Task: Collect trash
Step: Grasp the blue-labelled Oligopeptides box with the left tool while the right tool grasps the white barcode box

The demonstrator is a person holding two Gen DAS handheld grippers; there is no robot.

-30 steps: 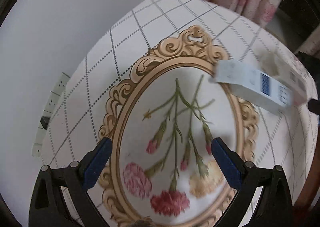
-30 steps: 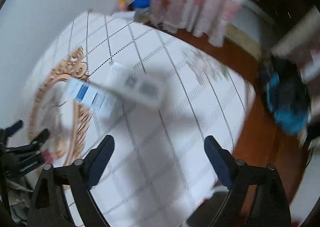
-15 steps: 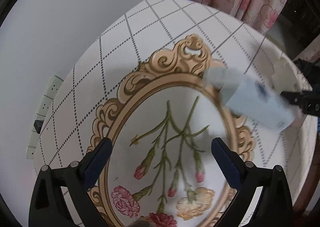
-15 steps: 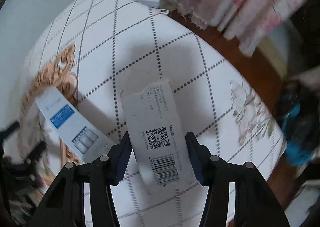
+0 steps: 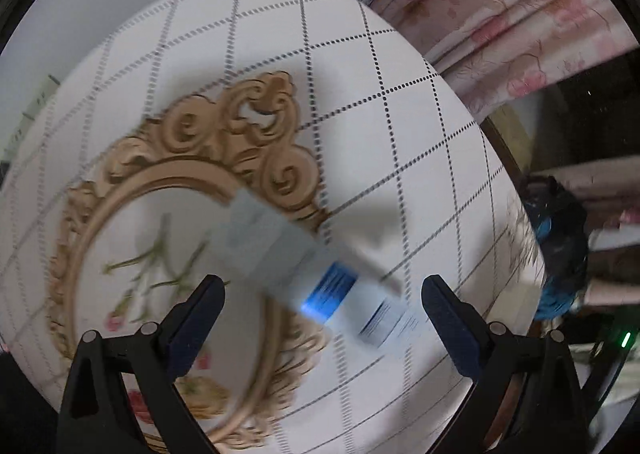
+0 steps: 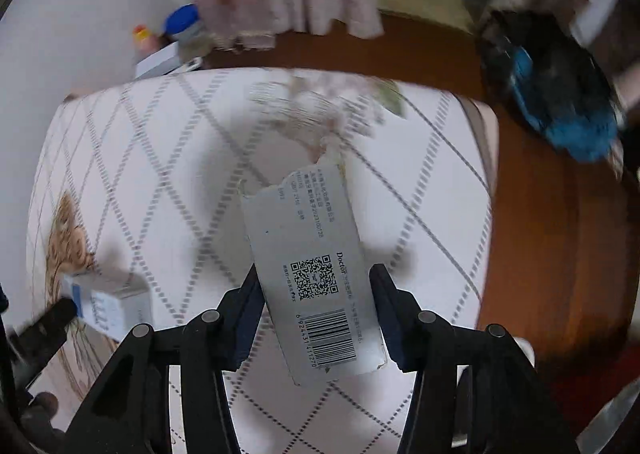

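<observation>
Right wrist view: the right gripper (image 6: 316,302) is clamped on a flattened grey carton (image 6: 310,254), its two dark fingers pressing the long edges low in the middle of the frame. The carton shows a QR code and a barcode, and its far end is torn and ragged. It sticks up and forward from the jaws, above the desk (image 6: 420,214), which wears a white cloth with a dotted diamond pattern. At the upper right of the frame a black bag with blue inside (image 6: 560,102) sits beyond the desk edge, blurred; it is probably the trash bag.

Left wrist view: the left gripper (image 5: 322,308) stands wide apart and holds nothing. A white box with a blue label (image 5: 316,274) lies on the desk between and just beyond its fingers, smeared by motion blur. In the right wrist view the same box shows at the lower left.

What could go wrong: the carton is thin and held only by its edges, so it could buckle or slide out on the way to the bag. The blur suggests fast movement, so the left gripper could close off-centre and knock the box away or pinch the cloth.
</observation>
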